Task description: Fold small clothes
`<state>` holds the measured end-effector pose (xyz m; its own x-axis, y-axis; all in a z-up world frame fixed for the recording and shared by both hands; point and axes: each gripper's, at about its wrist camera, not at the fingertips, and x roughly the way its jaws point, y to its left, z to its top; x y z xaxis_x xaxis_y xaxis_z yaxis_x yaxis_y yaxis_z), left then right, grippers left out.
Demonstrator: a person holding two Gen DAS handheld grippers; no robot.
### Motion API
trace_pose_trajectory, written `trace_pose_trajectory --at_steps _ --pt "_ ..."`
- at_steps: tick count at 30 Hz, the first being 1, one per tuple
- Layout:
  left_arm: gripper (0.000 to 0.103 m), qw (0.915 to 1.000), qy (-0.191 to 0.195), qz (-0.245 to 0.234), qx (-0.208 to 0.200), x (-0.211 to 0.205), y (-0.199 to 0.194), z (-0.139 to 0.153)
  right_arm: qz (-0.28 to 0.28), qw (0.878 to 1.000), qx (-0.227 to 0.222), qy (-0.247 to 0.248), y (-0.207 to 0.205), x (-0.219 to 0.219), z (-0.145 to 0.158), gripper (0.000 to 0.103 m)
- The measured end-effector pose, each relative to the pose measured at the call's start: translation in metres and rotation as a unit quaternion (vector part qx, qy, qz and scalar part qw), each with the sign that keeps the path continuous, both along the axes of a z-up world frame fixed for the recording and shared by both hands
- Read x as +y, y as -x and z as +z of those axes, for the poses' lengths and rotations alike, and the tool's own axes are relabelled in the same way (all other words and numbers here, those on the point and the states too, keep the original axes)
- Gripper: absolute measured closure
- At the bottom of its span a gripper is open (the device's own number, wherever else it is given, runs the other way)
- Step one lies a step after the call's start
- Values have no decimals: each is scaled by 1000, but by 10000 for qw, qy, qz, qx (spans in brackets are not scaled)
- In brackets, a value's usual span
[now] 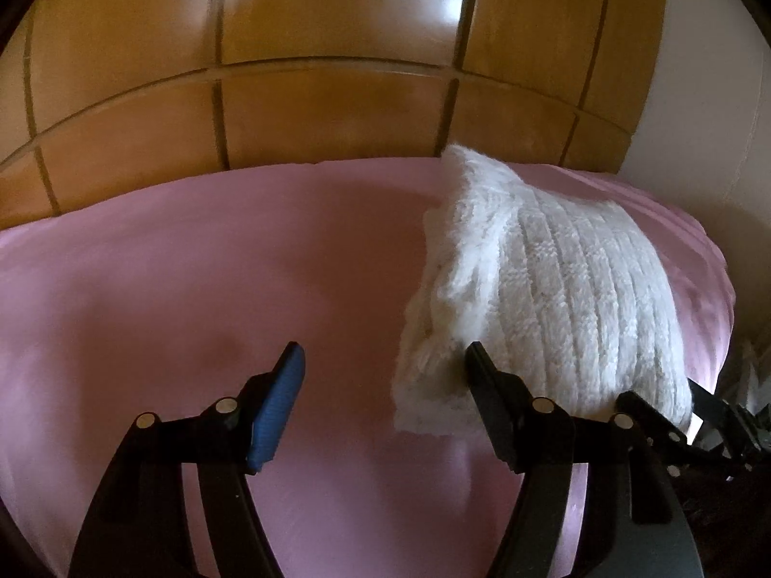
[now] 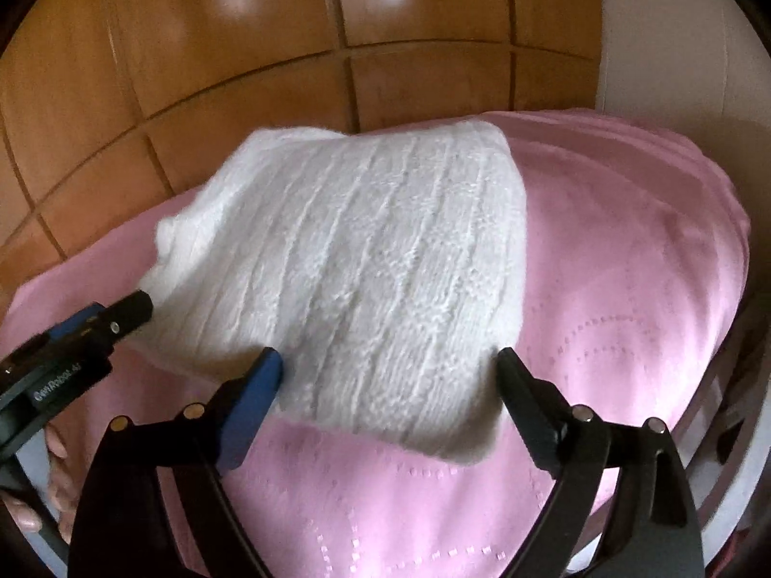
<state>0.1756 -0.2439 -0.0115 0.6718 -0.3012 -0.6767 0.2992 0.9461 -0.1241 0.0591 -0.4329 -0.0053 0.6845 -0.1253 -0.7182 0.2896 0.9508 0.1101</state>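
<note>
A white knitted garment lies folded into a thick, roughly rectangular bundle on a pink cloth that covers a rounded surface. The pictures do not show what is under the cloth. Its ribbed, cabled face is turned up, and a fluffier edge shows along its left side in the left wrist view, where the white knitted garment sits to the right of centre and reaches toward the far edge of the pink cloth.

The left gripper has its fingers spread wide, holding nothing. Its blue-padded finger hangs over bare pink cloth, and the black finger on the other side overlaps the near left edge of the garment, though actual contact cannot be told. In the right wrist view the left gripper comes in from the left with its tip at the garment's left edge.

The right gripper is also spread wide and grips nothing; its two fingers straddle the near edge of the bundle, one at each side.

Behind the cloth stands glossy wooden panelling with dark grooves, and a pale wall shows at the far right.
</note>
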Motion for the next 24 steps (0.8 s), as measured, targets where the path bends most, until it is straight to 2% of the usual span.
trace_pose_trajectory --at_steps 4,7,10,13,15,16,18,24 --pt "35 10000 23 43 -56 5 15 4 -9 10000 -28 48 10 1 8 13" --pt "35 9999 48 80 -107 10 21 6 -67 9986 -460 265 22 2 31 13" --pt "29 9997 66 168 -133 17 27 6 -40 9976 -628 298 21 3 42 13" --pt "29 9997 73 223 -113 24 29 4 22 9983 -451 360 11 6 33 13" --pt "29 9995 119 276 -98 28 31 4 140 9994 115 289 -3 10 8 13" --pt "29 9994 134 288 -102 30 33 4 116 9992 235 299 -7 11 0 12" --pt "29 9994 98 291 -142 32 35 6 46 9991 159 396 -2 14 -3 11" --pt "29 9990 113 394 -191 43 40 7 -71 9996 -61 264 15 16 14 9"
